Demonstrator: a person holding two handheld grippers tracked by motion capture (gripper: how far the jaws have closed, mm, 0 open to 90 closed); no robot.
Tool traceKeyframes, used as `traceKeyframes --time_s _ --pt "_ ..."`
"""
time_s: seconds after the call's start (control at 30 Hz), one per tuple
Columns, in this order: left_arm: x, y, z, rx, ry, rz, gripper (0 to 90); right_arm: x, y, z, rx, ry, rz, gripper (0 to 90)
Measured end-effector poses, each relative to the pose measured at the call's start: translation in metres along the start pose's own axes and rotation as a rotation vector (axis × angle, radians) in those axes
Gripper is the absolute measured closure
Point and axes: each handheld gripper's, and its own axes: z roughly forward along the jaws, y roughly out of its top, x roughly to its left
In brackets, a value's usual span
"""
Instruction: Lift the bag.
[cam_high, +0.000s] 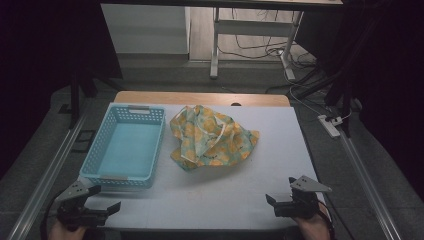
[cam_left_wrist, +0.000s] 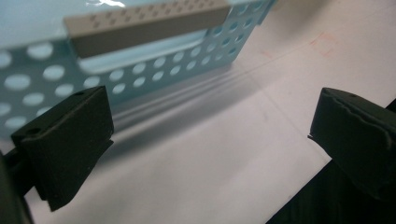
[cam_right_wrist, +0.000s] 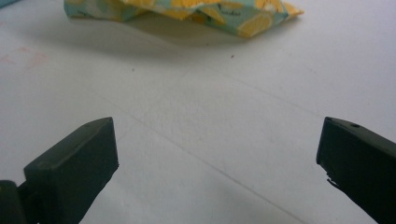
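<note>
Fabric: yellow-patterned cloth (cam_high: 212, 137) judged soft, light, floppy; crumpled ahead of right tool (cam_high: 287, 202)
Hold: a raised fold is best pinched
Tools: left tool (cam_high: 102, 212) and right both spread wide, nothing held
Basket (cam_high: 107, 181): just ahead of left tool

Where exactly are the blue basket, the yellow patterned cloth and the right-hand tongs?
blue basket (cam_high: 113, 177): high view, on its near rim.
yellow patterned cloth (cam_high: 212, 136): high view, middle of the crumpled heap.
right-hand tongs (cam_high: 278, 196): high view, midway between the two black tips, which stand apart.
</note>
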Motion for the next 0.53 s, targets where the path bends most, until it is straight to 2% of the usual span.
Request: traceKeyframes --time_s 0.2,0.3,0.37,0.53 --pt "0.000 -0.006 -0.002 0.028 0.029 -0.004 0.0 0.001 -0.008 0.000 0.039 -0.004 0.004 0.0" --pt "-0.001 -0.007 -0.002 0.060 0.056 -0.002 0.0 0.001 -0.011 0.000 0.070 -0.006 0.007 0.0" --pt "-0.001 -0.007 -0.001 0.074 0.063 -0.004 0.0 0.000 -0.012 -0.001 0.066 -0.009 0.012 0.0" --pt "0.001 -0.006 0.000 0.078 0.049 -0.021 0.0 -0.001 -0.012 0.000 0.082 -0.006 0.021 0.0"
